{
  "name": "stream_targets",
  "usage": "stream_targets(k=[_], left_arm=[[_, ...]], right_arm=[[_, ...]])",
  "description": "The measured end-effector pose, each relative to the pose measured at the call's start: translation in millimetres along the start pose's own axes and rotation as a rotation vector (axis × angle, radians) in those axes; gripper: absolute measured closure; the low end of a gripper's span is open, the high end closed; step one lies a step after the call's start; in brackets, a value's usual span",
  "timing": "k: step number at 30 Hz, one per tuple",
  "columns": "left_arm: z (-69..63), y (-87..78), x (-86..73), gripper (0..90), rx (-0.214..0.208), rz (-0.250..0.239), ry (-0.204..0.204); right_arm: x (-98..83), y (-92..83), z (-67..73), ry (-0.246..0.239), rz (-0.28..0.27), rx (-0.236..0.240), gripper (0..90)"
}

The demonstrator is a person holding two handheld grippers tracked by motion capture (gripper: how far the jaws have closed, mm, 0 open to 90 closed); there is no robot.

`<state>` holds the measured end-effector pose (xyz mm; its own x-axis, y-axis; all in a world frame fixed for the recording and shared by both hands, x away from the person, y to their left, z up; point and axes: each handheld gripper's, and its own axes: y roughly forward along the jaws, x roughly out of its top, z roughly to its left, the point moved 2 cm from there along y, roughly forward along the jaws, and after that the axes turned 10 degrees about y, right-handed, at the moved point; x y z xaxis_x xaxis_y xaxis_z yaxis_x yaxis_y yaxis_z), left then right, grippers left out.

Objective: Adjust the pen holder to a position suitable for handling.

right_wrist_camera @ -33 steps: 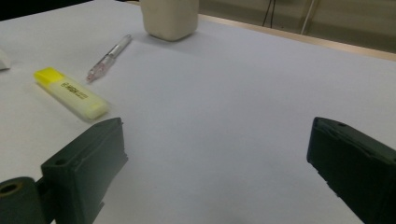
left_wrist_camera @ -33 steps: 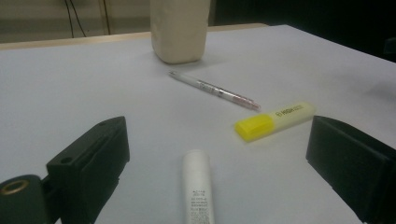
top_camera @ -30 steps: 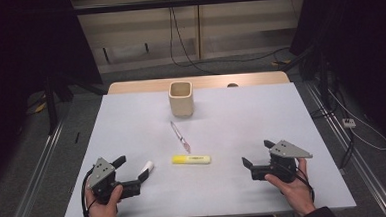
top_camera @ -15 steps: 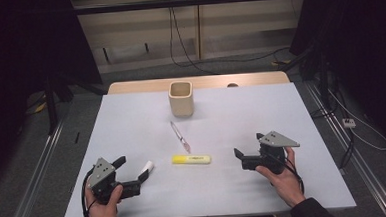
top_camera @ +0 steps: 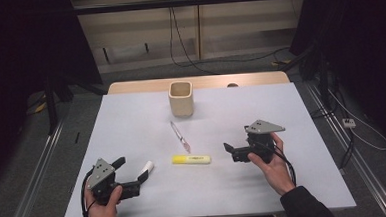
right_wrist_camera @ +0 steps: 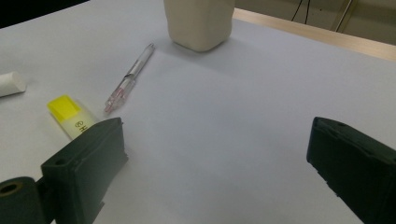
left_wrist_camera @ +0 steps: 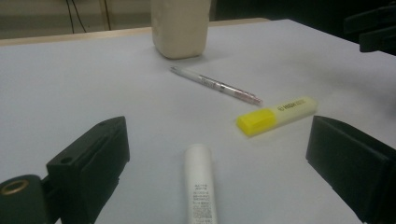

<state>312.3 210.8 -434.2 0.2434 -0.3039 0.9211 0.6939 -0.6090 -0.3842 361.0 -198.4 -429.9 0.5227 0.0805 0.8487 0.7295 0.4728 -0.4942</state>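
Lower left of the high view: we note the left tool (top_camera: 129, 173) held low over the tabletop (top_camera: 132, 126), jaws spread wide and gripping nothing. The white tube (top_camera: 146, 167) lies just at its tips; in the left gripper view the tube (left_wrist_camera: 200, 186) sits at bottom centre, between the two parted jaws, lying flat and pointing away up the frame, touching neither jaw so far as we can tell. Moving right, the yellow highlighter (top_camera: 191, 159) lies flat near the centre of the high view, lengthwise across the frame. Just above it the pen (top_camera: 180, 136) lies on a slant, its lower end close to the highlighter but apart from it. Above that, at upper centre, the beige cup (top_camera: 181, 98) stands upright near the tabletop's far edge. Right of centre we see the right tool (top_camera: 229, 152), jaws wide apart and holding nothing, aimed left toward the highlighter and near its right end. In the right gripper view the highlighter (right_wrist_camera: 72, 117) shows at the left of the frame, partly behind the left-hand jaw, outside the gap.
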Motion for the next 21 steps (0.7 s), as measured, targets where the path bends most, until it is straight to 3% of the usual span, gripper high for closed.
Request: stream_targets(k=[7,9,10,12,18,21], left_arm=[[-1.6,-1.3,0.5,6.0,-0.008,-0.007,0.003],[-1.7,-1.5,0.4,6.0,-0.008,-0.006,0.001],[-1.5,-1.7,0.5,6.0,-0.006,-0.007,0.002],[-1.5,-1.6,0.5,5.9,-0.005,-0.007,0.001],[0.9,-1.4,-0.2,6.0,0.007,-0.007,-0.007],[1.1,-1.6,-0.7,6.0,0.006,-0.004,-0.005]], right_arm=[[17.8,14.3,-2.9,0.001,0.053,0.024,3.9],[24.4,19.4,-3.3,-0.014,0.060,0.014,3.4],[31.6,24.7,-1.5,-0.057,0.066,-0.020,3.2],[39.3,30.9,0.6,-0.080,0.081,-0.025,3.1],[57.6,49.7,5.1,-0.083,0.093,0.009,3.5],[66.0,58.2,3.0,-0.043,0.078,0.033,4.9]])
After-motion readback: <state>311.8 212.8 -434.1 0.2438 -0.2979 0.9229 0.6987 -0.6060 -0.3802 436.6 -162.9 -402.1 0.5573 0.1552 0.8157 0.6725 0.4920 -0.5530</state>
